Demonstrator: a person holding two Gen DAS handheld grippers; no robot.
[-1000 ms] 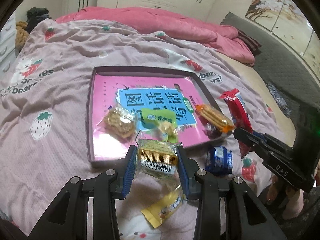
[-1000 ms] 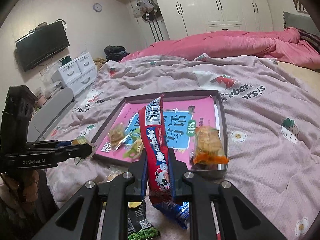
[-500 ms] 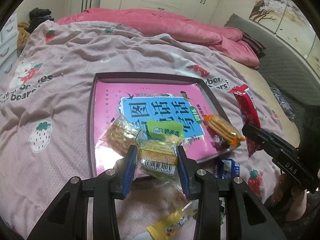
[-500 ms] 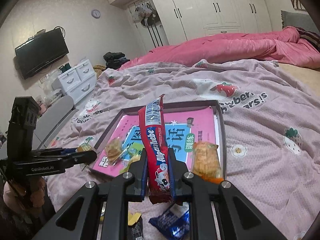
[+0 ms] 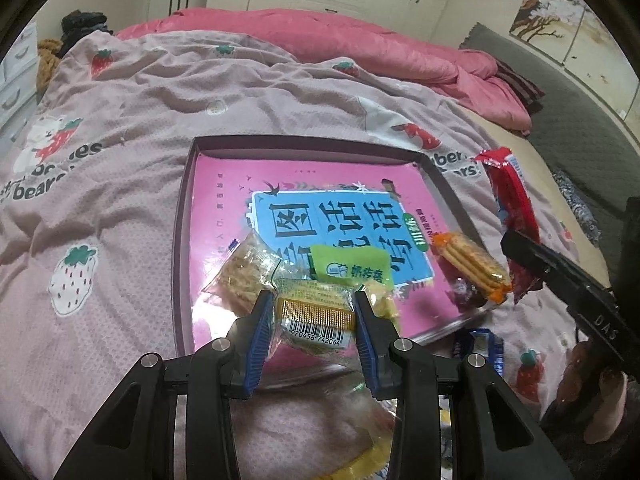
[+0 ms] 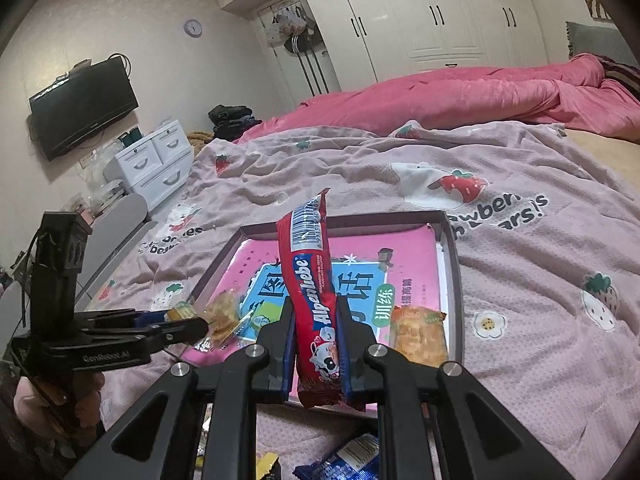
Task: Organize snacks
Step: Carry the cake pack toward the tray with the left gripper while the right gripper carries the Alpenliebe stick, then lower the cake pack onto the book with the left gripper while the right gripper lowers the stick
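Note:
A dark tray [image 5: 182,240] with a pink book inside lies on the bed; it also shows in the right wrist view [image 6: 454,280]. My left gripper [image 5: 314,312] is shut on a clear-wrapped biscuit pack [image 5: 314,316] over the tray's near edge. My right gripper [image 6: 314,336] is shut on a red Alpenliebe candy pack [image 6: 314,280], held upright above the tray's near edge. In the tray lie a clear cracker bag [image 5: 244,276], a green snack pack [image 5: 352,268] and an orange biscuit pack [image 5: 470,266]. The right gripper shows in the left wrist view [image 5: 520,248].
A blue packet [image 5: 480,346] and a yellow packet [image 5: 368,460] lie on the pink strawberry blanket [image 5: 100,200] in front of the tray. A pink duvet [image 6: 460,96] is heaped at the far side. White drawers [image 6: 152,164] stand left of the bed.
Both grippers have moved forward toward the tray with their packs still held. The loose packets on the blanket have slid lower in both views.

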